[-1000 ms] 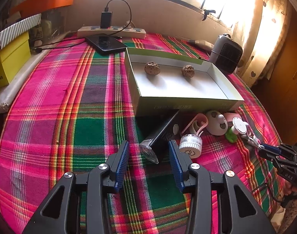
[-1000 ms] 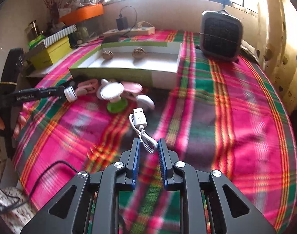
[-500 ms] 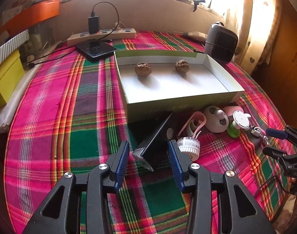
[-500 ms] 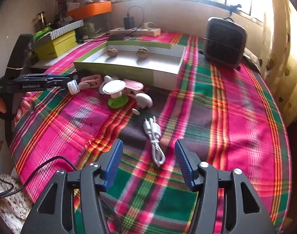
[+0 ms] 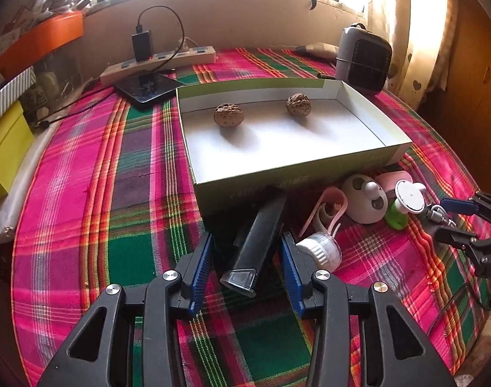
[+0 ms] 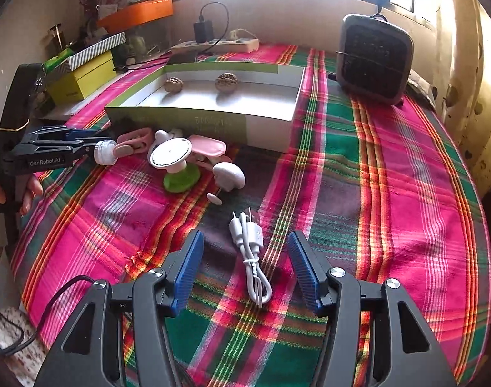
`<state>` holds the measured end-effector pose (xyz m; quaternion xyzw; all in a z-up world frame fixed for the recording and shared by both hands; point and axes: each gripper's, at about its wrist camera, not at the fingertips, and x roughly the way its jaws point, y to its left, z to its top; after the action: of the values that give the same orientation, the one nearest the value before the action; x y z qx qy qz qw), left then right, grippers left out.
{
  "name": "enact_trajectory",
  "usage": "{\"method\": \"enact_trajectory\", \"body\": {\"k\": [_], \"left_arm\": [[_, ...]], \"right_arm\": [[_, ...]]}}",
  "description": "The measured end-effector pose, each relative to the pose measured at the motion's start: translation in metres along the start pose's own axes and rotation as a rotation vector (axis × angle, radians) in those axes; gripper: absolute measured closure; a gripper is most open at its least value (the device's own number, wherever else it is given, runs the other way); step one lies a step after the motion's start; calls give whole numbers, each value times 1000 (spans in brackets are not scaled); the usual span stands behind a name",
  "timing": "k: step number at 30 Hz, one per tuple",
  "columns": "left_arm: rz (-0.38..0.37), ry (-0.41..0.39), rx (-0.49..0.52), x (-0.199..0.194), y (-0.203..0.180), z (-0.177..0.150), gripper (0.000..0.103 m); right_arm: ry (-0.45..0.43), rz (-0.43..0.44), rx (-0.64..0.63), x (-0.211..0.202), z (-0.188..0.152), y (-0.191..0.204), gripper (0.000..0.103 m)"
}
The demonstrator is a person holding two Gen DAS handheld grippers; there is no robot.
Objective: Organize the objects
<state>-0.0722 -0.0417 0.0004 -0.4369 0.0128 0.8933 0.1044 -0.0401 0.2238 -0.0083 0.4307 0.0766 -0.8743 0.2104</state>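
My left gripper [image 5: 245, 258] is open, its blue pads on either side of a long black case with a clear end [image 5: 258, 242] that lies on the plaid cloth against the box. A small white-capped jar [image 5: 319, 251] sits beside the right pad. My right gripper [image 6: 245, 267] is open over a coiled white USB cable [image 6: 250, 251] lying on the cloth. The green-sided white box [image 5: 310, 167] holds two walnuts [image 5: 229, 114] [image 5: 298, 104]. Pink, white and green small items [image 6: 181, 161] cluster in front of the box.
A dark heater [image 6: 374, 58] stands at the back right. A power strip with charger [image 5: 161, 61] and a phone [image 5: 147, 87] lie behind the box. Yellow and striped boxes [image 6: 84, 74] stand at the left edge. The right gripper also shows in the left wrist view [image 5: 465, 222].
My right gripper opened and let go of the white cable, which now lies on the cloth between its pads. My left gripper moved in closer around the black case.
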Motion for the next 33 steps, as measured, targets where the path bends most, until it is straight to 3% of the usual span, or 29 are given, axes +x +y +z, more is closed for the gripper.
{"method": "enact_trajectory", "body": {"k": [4, 6, 13, 21, 25, 27, 33], "left_arm": [[-6, -8, -3, 0, 1, -1, 63], [-5, -11, -13, 0, 2, -1, 63], [0, -16, -31, 2, 3, 1, 64], [4, -17, -45, 2, 4, 1, 70], [0, -21, -52, 1, 5, -1, 72], [-1, -21, -54, 0, 5, -1, 82], [2, -24, -59, -1, 6, -3, 82]], "right_arm": [[-11, -5, 27, -1, 0, -4, 49], [-16, -19, 44, -1, 0, -8, 62], [-17, -26, 18, 1, 1, -1, 64], [-21, -20, 20, 1, 0, -1, 82], [-22, -19, 17, 1, 0, 0, 82], [-21, -19, 13, 1, 0, 1, 82], [-22, -19, 17, 1, 0, 2, 82]]}}
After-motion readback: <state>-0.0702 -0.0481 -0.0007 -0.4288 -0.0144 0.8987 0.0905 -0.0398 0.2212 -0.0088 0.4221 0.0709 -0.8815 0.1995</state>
